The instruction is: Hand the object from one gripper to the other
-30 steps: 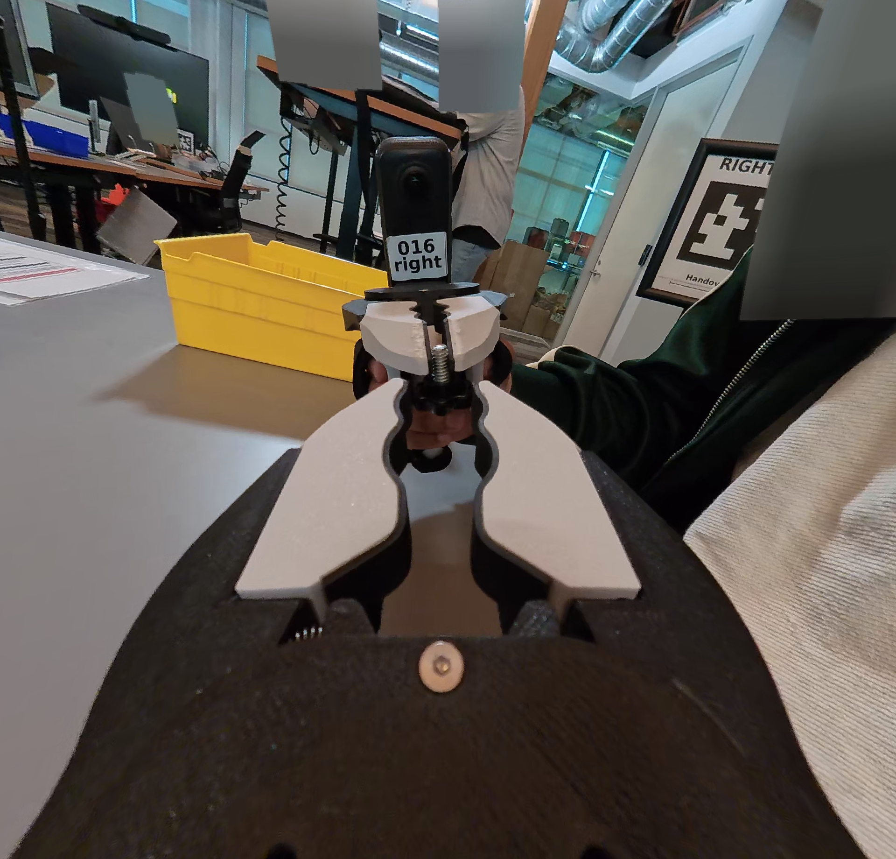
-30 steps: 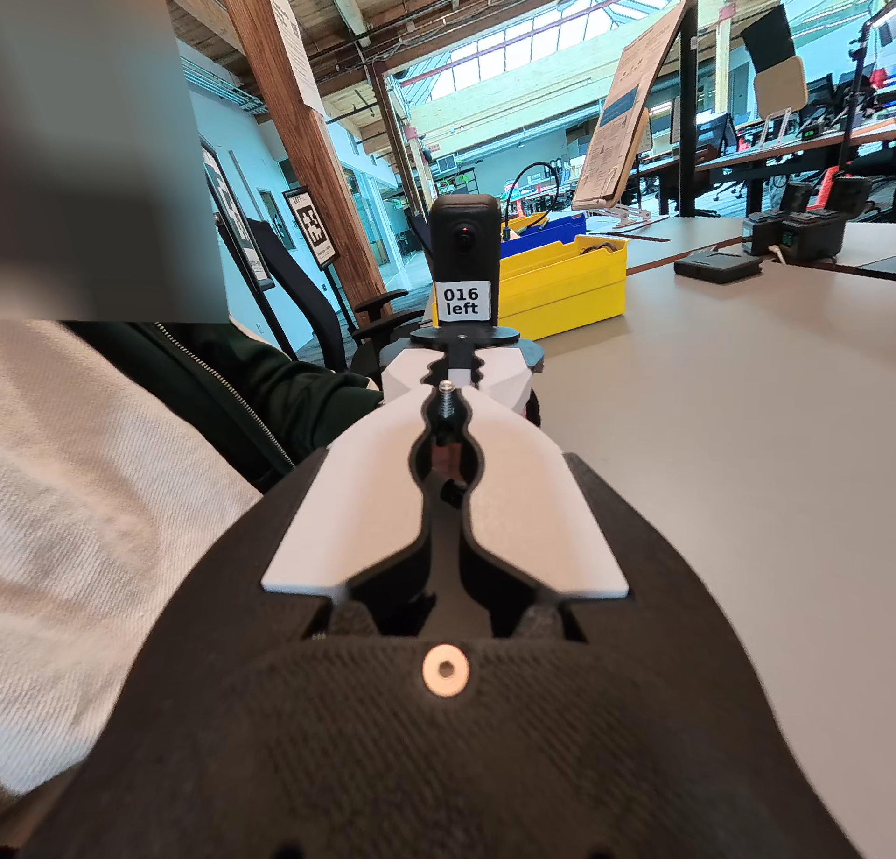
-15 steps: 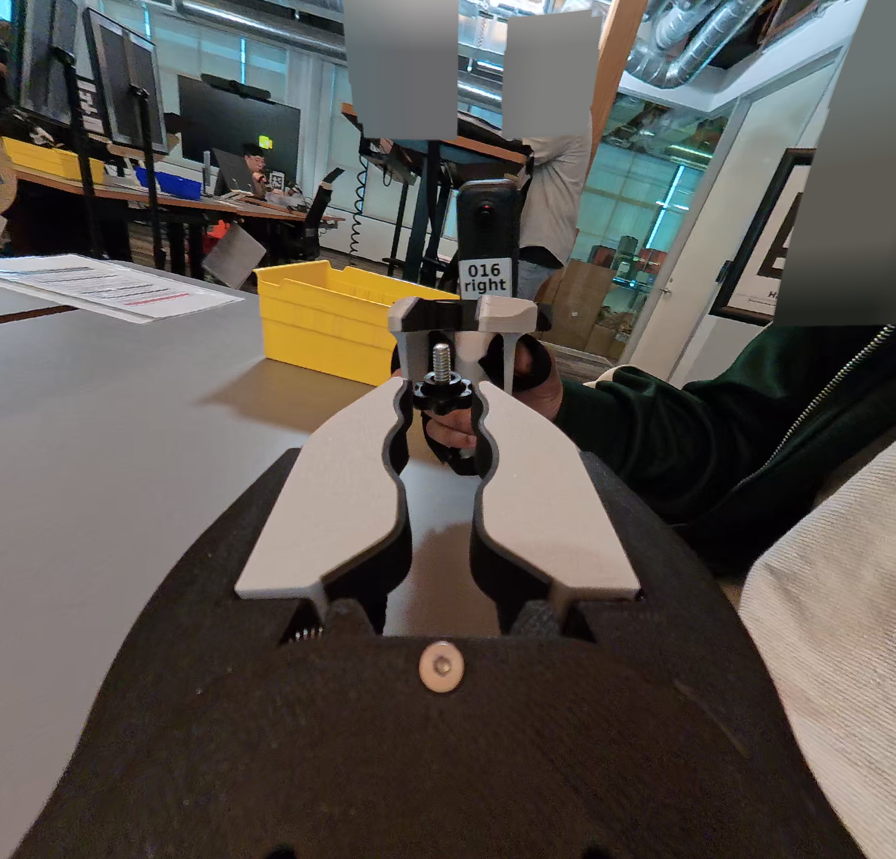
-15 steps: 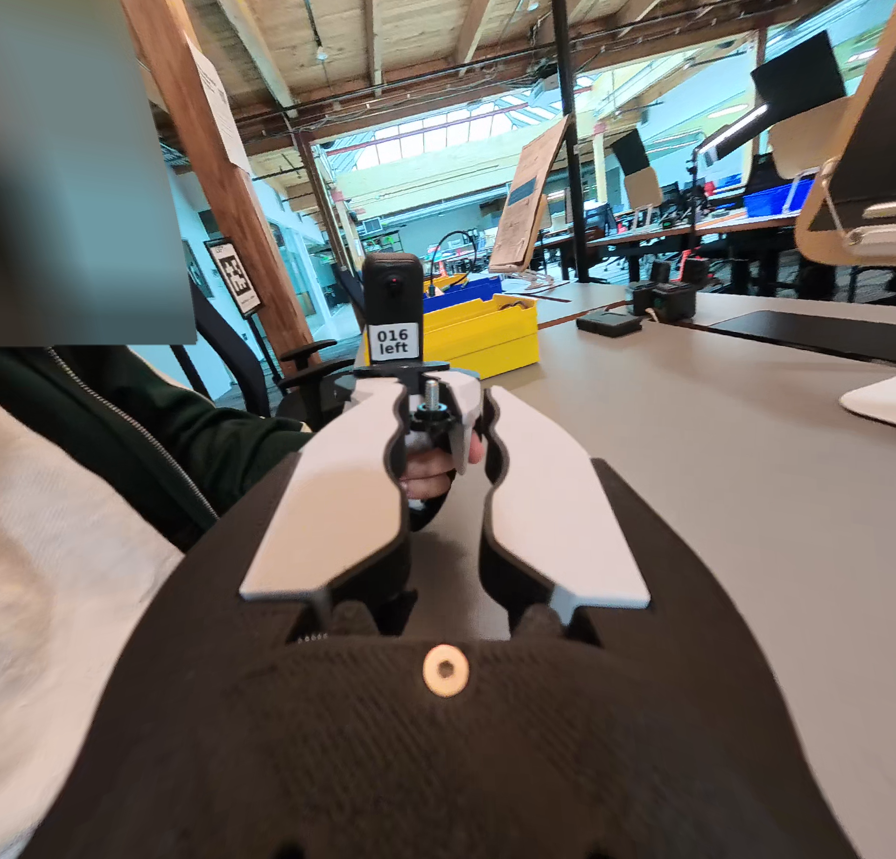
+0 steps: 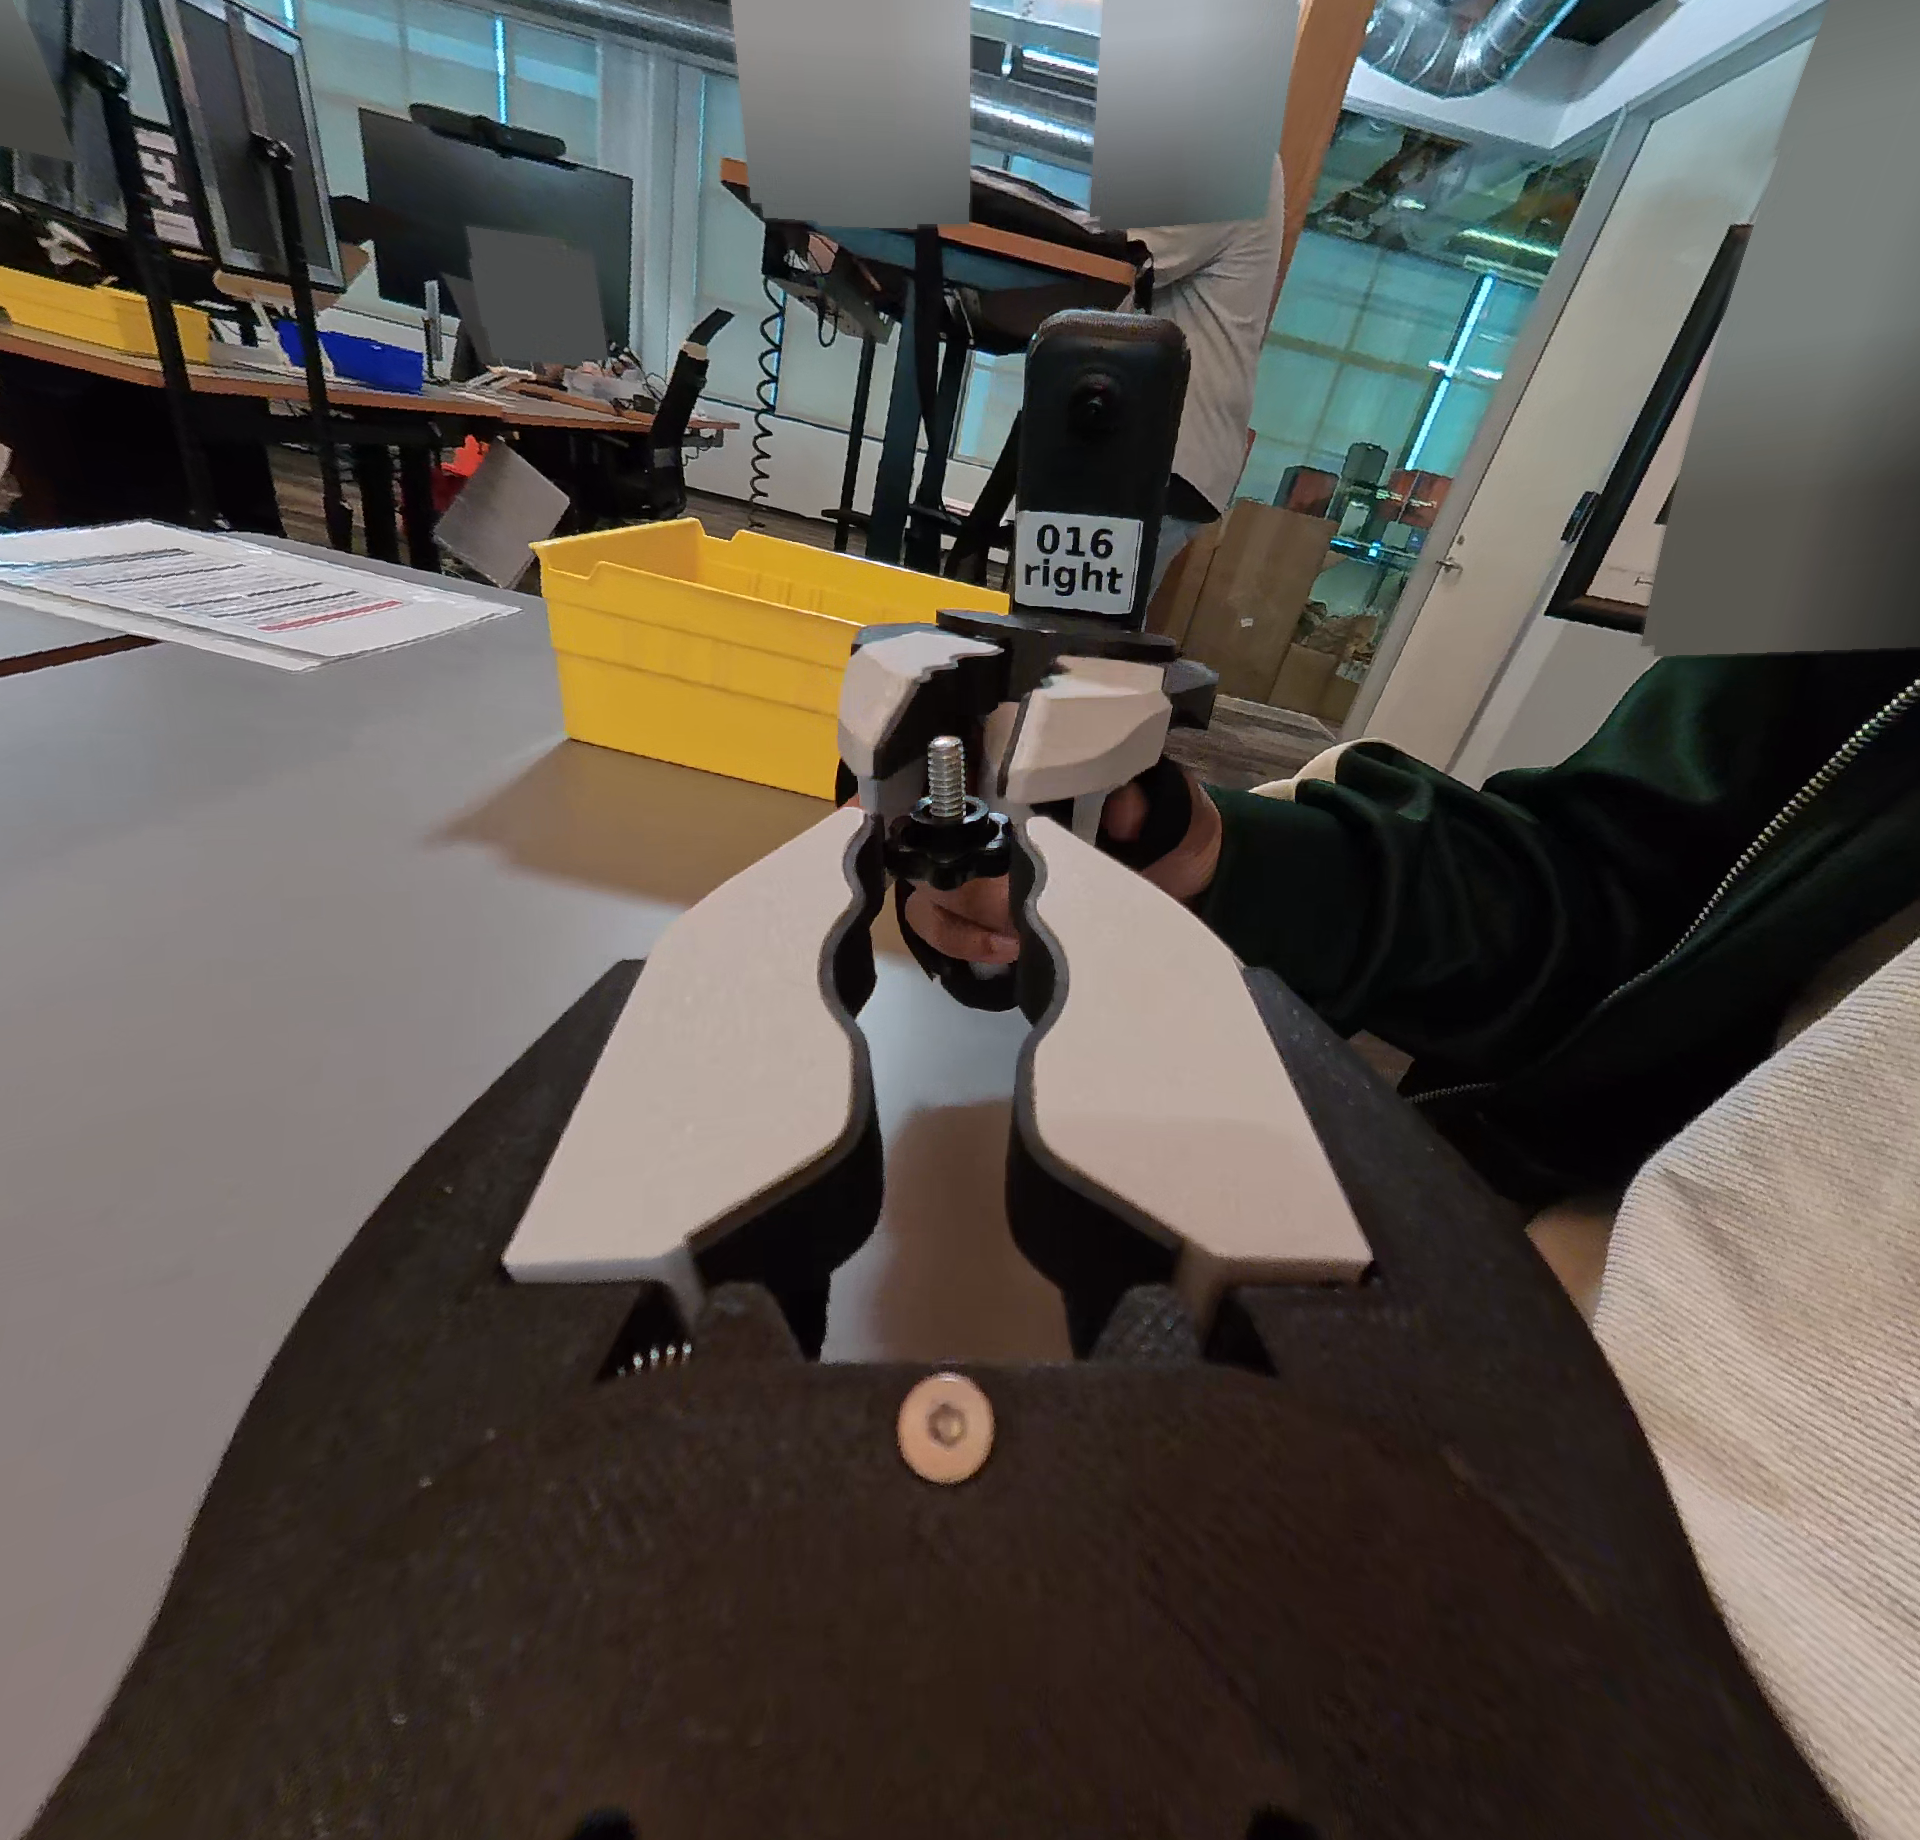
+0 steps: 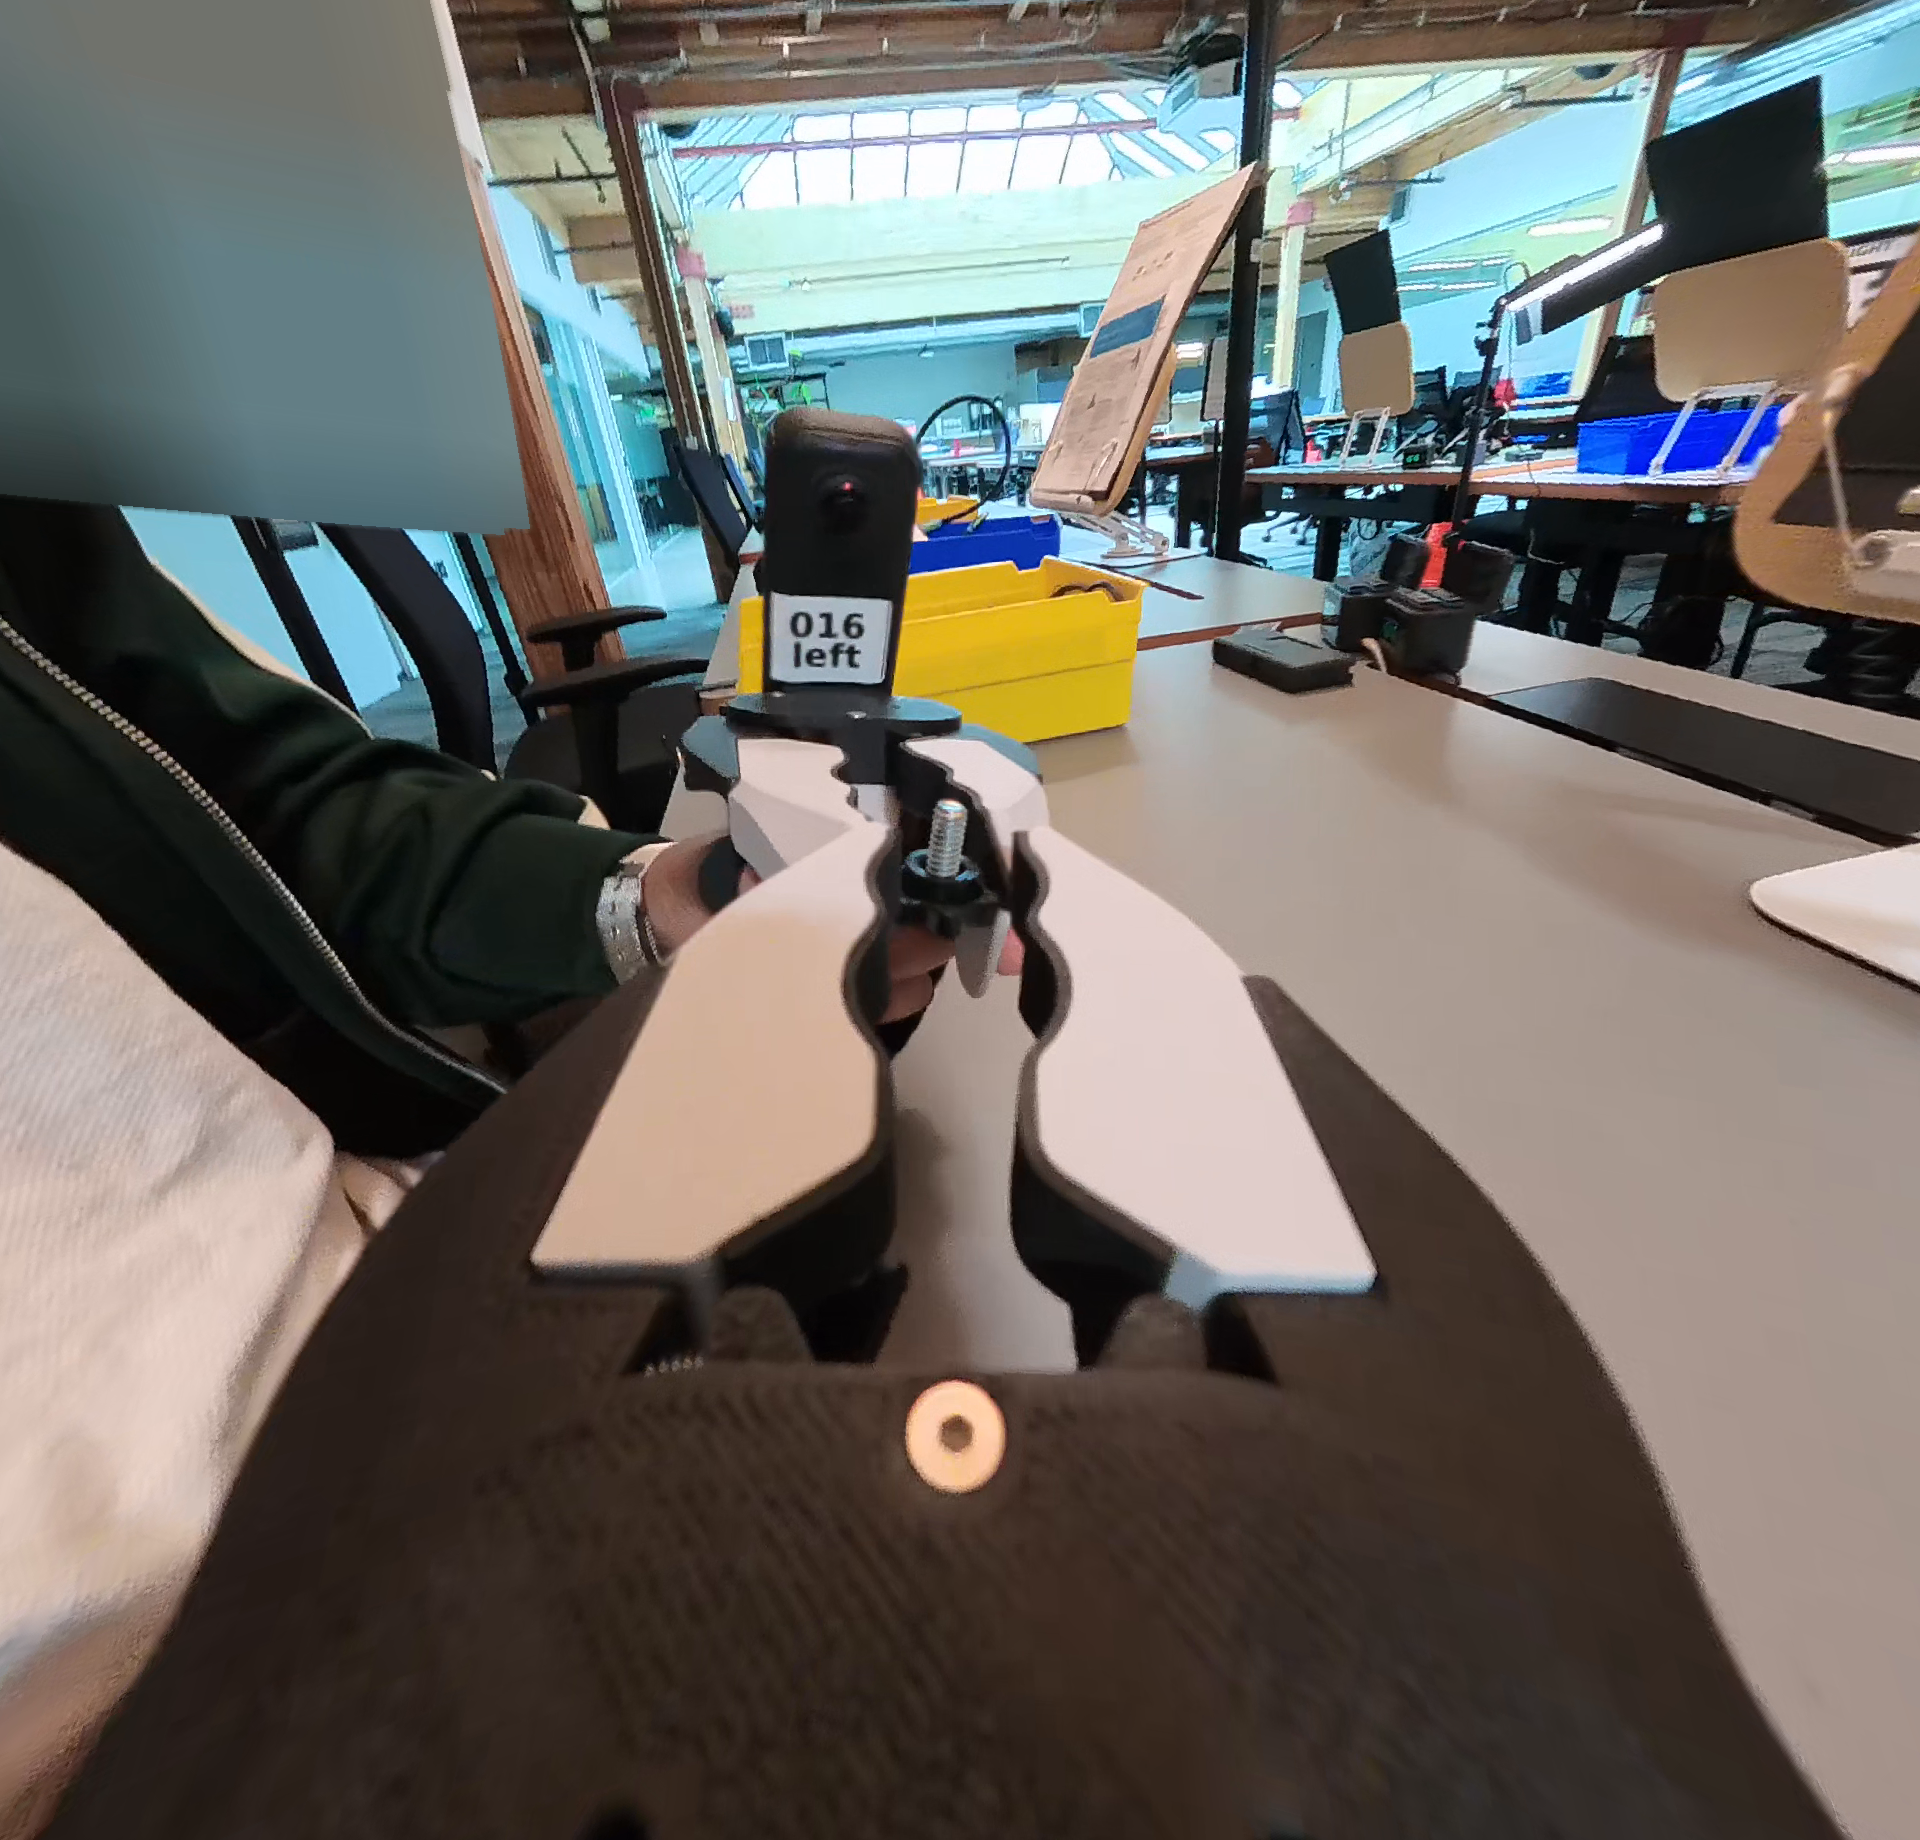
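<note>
The object is a black knob with a silver threaded stud (image 5: 943, 826), held upright above the grey table (image 5: 260, 907). My left gripper (image 5: 943, 860) is shut on the knob at its fingertips. My right gripper (image 6: 951, 860) is open, with its fingertips standing either side of the knob (image 6: 943, 881) without pinching it. In the left wrist view the right gripper (image 5: 966, 751) faces me just behind the stud, jaws apart. In the right wrist view the left gripper's white fingers (image 6: 790, 819) reach in from the far side.
A yellow bin (image 5: 707, 668) stands on the table beyond the grippers and also shows in the right wrist view (image 6: 1023, 658). A paper sheet (image 5: 229, 585) lies far left. Black devices (image 6: 1288, 658) and a white object (image 6: 1849, 907) lie to the right. A person's green sleeve (image 5: 1455, 876) is close by. Only a small space, under 4 cm, lies between the two pairs of fingers.
My right gripper was shut on the stud a second ago; it has opened and let go. My left gripper keeps the knob. Both grippers have shifted a little.
</note>
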### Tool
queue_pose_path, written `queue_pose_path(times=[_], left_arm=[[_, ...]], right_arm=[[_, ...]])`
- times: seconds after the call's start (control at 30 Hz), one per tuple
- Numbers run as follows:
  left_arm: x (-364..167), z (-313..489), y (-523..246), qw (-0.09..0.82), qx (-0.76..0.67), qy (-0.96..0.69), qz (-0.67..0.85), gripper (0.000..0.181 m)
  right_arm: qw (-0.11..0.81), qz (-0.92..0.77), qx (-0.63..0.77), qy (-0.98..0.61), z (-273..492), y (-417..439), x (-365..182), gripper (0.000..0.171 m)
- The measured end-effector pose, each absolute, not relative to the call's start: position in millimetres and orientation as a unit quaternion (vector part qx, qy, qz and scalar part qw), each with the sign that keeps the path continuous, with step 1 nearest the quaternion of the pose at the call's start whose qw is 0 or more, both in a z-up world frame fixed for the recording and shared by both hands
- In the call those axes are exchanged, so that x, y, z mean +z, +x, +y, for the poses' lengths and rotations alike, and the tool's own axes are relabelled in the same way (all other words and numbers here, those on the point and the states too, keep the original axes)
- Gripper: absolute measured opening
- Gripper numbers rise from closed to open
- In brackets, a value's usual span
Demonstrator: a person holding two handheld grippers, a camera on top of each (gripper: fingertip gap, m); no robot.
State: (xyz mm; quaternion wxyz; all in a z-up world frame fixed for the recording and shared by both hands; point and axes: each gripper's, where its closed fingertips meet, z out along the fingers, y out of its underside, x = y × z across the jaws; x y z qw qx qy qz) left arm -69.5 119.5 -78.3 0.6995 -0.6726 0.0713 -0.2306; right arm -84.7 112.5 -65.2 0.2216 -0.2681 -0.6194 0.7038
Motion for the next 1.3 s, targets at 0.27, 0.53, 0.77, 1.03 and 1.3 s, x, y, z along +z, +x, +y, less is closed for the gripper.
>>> queue_pose_path(times=[0.27,0.53,0.77,1.03,1.3], left_arm=[[-81.6,121.1,-60.3,0.69,-0.231,-0.68,0.09,0.022],[-81.0,121.3,-58.5,0.691,-0.234,-0.678,0.091,0.022],[-72.4,119.4,-66.2,0.707,-0.259,-0.655,0.061,0.038],[-77.6,122.2,-65.2,0.697,-0.262,-0.665,0.057,0.04],[-78.2,122.1,-64.3,0.694,-0.27,-0.665,0.056,0.039]], right_arm=[[0.202,-0.625,0.711,-0.251,105.9,-79.9,-66.0,0.009],[0.182,-0.63,0.709,-0.258,102.9,-78.9,-67.6,0.006],[0.194,-0.607,0.723,-0.265,112.2,-79.5,-58.6,0.005],[0.19,-0.6,0.729,-0.27,115.2,-79.5,-56.9,0.006],[0.187,-0.599,0.73,-0.272,115.1,-79.8,-57.4,0.006]])
